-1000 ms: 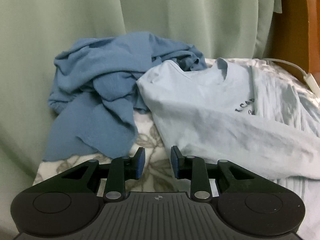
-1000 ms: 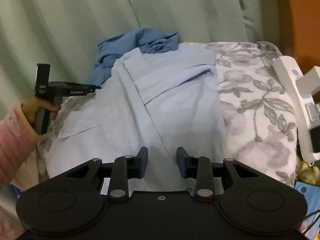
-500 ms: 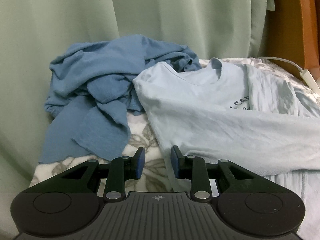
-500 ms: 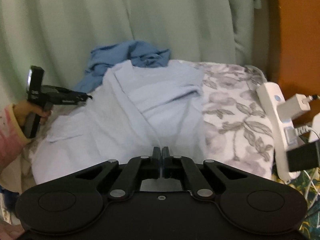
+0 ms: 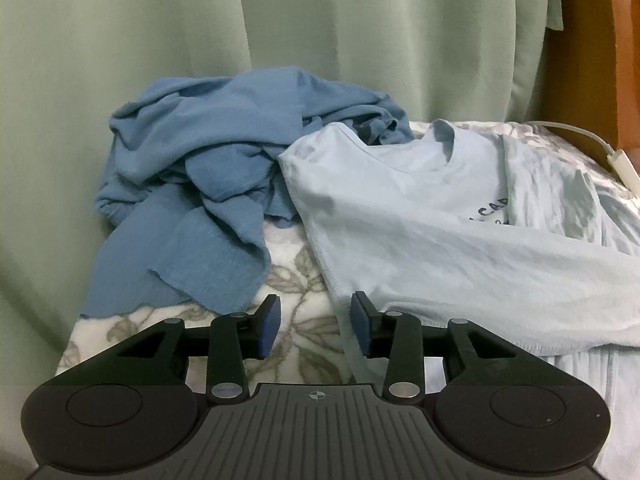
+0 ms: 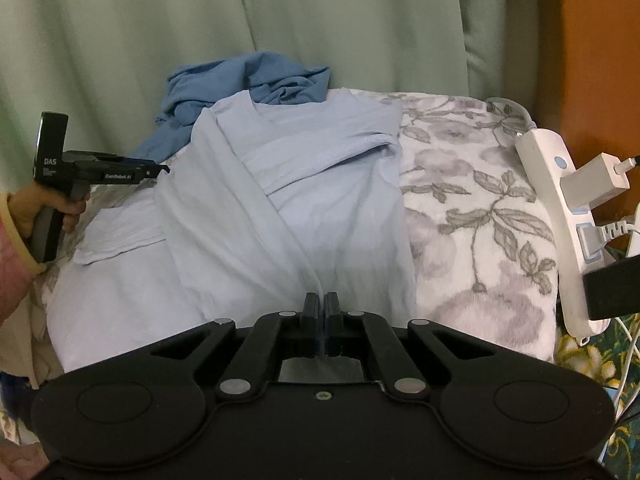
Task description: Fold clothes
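- Green curtain (image 5: 320, 40) hangs behind a floral blanket (image 6: 480, 208) that carries the clothes.
- The right gripper (image 6: 321, 312) has its jaws pressed together; a thin ridge of the light blue shirt (image 6: 288, 208) runs up to the tips, but whether cloth is pinched between them cannot be told.
- That shirt lies spread on the blanket just ahead of the right gripper, its sleeves folded across the front.
- The left gripper (image 5: 315, 328) has its jaws parted and opening, with nothing between the blue pads (image 5: 269, 326); the blanket shows through the gap.
- The shirt's side edge (image 5: 332, 280) runs down just beside the right-hand pad of the left gripper, without clearly touching it.
- In the right wrist view the left gripper (image 6: 160, 169) sits at the shirt's left shoulder, held by a hand (image 6: 48, 210).
- A darker blue garment (image 5: 200, 200) lies crumpled behind the shirt, touching its collar end, against the curtain.
- A white power strip (image 6: 560, 220) with plugged adapters lies along the blanket's right edge.
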`<state>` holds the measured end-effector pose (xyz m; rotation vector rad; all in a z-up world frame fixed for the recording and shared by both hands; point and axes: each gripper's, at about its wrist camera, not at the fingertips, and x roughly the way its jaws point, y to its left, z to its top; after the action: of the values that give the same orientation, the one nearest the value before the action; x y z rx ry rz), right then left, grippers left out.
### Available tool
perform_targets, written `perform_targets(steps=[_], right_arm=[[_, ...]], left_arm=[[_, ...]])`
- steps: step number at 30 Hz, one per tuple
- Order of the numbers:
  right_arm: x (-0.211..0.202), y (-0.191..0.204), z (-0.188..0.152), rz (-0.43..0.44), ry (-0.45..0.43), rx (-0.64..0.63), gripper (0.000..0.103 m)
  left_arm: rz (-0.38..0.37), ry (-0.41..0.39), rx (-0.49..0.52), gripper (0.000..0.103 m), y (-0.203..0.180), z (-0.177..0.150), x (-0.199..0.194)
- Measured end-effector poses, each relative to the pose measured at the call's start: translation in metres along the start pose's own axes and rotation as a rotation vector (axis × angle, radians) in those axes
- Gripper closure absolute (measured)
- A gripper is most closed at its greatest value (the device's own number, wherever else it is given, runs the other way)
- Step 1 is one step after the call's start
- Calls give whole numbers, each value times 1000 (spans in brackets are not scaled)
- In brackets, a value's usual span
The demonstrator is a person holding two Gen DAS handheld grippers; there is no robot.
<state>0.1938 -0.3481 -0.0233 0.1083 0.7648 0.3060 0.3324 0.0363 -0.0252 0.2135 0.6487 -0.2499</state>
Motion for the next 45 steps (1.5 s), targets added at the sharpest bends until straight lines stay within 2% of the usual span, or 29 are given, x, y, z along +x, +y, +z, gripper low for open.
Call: perform_targets(steps=[3, 7, 9, 11, 13, 14, 19, 22, 25, 31, 35, 38, 41, 45], right_arm=[[-1, 2, 1, -4, -1, -5, 98], [-6, 2, 0, -2, -19, -1, 87], [-11, 1, 0, 0, -36, 8, 77], [-16, 0, 0, -1, -57, 18, 60], [-21, -1, 0, -2, -71, 20, 56], [-24, -1, -1, -1, -76, 21, 49], [-31, -3, 3, -8, -111, 13, 20], [-32, -2, 7, -16, -139, -18, 17], [-32, -2, 13, -19, -167, -32, 12], [-25, -8, 23, 0, -196, -11, 9], [-19, -13, 28, 19, -243, 26, 7], [-14, -12, 35, 53, -252, 2, 2], [-7, -6, 48, 86, -263, -41, 2], [5, 4, 72, 65, -280, -123, 2]], left_arm=[[9, -3, -21, 64, 2, -1, -2], [15, -6, -46, 60, 3, -2, -9], [20, -11, -49, 55, 3, -3, -13], [25, -15, -52, 48, 3, -4, -17], [25, -20, -58, 42, 2, -4, -21], [23, -22, -62, 36, 3, -4, -23], [21, -37, -72, 19, 0, 1, -30], [14, -57, -68, 17, -2, 5, -33], [11, -79, -83, 1, -4, 7, -35], [-11, -112, -104, 1, -4, 10, -39], [-37, -143, -158, 1, 1, 14, -42], [-47, -159, -206, 0, 6, 18, -42], [-41, -162, -235, 0, 10, 24, -37], [-26, -158, -241, 0, 13, 33, -27]])
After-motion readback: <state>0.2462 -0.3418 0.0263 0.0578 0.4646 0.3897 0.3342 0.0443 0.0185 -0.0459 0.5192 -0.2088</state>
